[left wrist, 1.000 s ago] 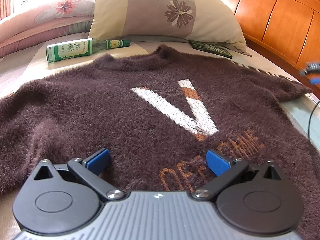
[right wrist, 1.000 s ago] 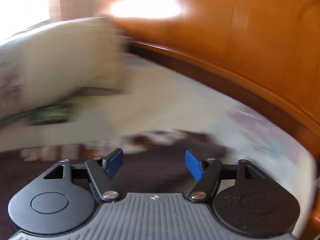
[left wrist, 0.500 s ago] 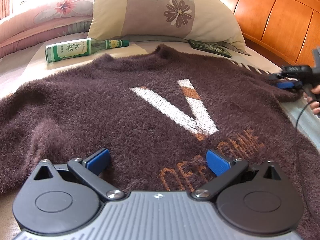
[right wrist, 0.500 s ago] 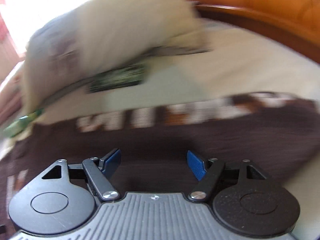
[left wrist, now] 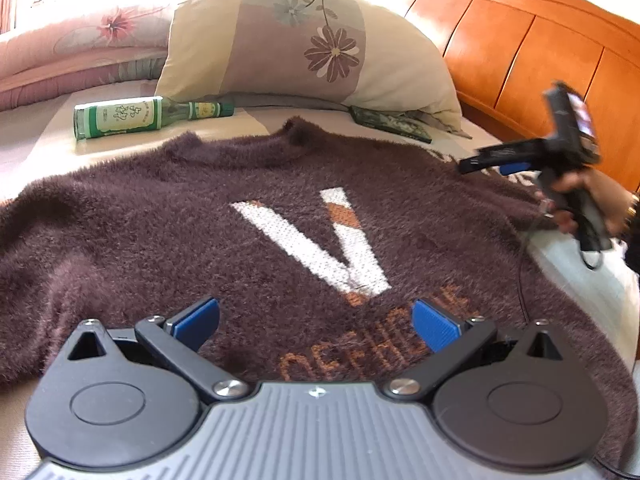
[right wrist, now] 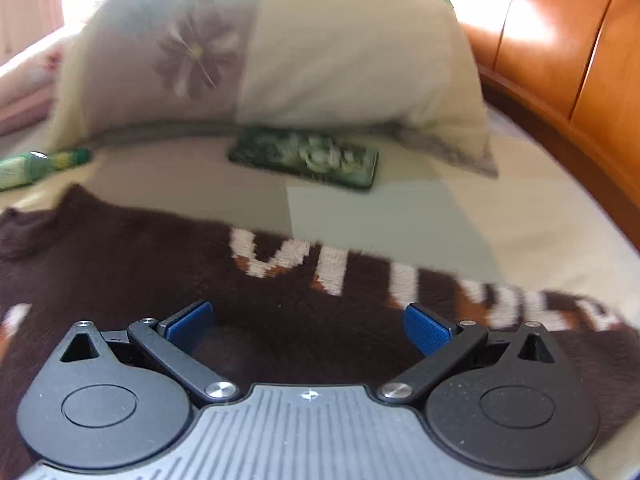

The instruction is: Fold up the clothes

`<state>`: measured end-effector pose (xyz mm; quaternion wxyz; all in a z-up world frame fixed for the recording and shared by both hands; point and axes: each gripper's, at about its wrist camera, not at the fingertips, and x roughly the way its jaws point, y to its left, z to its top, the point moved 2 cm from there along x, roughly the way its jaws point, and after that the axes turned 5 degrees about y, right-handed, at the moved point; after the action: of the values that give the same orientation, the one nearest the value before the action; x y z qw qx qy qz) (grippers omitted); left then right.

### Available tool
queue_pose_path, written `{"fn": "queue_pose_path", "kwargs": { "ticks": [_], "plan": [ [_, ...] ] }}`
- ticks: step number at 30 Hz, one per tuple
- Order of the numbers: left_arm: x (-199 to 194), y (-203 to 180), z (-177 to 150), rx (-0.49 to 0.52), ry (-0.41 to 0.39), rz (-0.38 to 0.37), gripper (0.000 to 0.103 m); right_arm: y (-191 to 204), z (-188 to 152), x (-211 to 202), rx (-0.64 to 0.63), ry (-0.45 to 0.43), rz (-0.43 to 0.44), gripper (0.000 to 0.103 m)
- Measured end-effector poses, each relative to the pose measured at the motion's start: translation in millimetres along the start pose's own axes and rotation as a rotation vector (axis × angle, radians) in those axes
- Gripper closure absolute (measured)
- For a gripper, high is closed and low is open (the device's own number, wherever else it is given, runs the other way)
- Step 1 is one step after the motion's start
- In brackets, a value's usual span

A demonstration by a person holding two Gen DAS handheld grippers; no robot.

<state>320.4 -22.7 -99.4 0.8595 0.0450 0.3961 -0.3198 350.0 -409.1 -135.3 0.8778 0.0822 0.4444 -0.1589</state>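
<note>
A fuzzy brown sweater [left wrist: 200,240] lies spread flat, front up, on the bed [left wrist: 36,140], its collar toward the floral pillow [left wrist: 304,36] and its white V in the middle. Bare sheet shows beyond the collar and along the sleeve on the right, up to the wooden headboard [left wrist: 540,60] that curves round that side. A green glass bottle [left wrist: 132,116] lies on its side on the sheet past the left shoulder; whether anything is in it cannot be told. A flat green packet [right wrist: 308,158] lies just under the pillow's edge, apart from the sweater. The left gripper [left wrist: 316,322] hangs over the lower front of the sweater near the orange lettering, its blue pads spread wide with nothing between them but the knit below. The right gripper [right wrist: 308,322], held in a hand [left wrist: 588,204], is above the lettered sleeve near the bed's right edge; its jaws are opening, already wide, and grip nothing.
</note>
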Motion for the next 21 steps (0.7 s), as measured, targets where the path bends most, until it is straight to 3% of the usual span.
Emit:
{"fn": "queue_pose_path", "kwargs": {
  "ticks": [5,8,11,15,18,21],
  "plan": [
    [1.0,5.2,3.0,-0.011,-0.004,0.001,0.001,-17.9,12.1,23.7,0.069,-0.066,-0.002,0.0],
    [2.5,7.7,1.9,-0.027,0.005,0.001,0.001,-18.9,15.2,10.4,0.063,-0.031,0.024,0.0],
    [4.0,6.1,0.5,-0.023,0.015,0.007,0.001,-28.4,0.8,-15.4,0.029,-0.085,0.031,0.0],
    [5.3,0.8,-1.2,-0.001,0.021,0.002,0.001,-85.3,-37.9,-26.9,0.139,-0.016,-0.017,0.0],
    [6.5,-1.8,-2.6,0.012,0.028,0.009,0.001,-122.1,-63.0,-46.5,0.16,-0.057,0.01,0.0],
    [7.0,-1.8,-3.3,0.014,0.031,0.011,0.001,-153.9,-61.2,-63.3,0.288,-0.072,0.022,0.0]
  ]
}}
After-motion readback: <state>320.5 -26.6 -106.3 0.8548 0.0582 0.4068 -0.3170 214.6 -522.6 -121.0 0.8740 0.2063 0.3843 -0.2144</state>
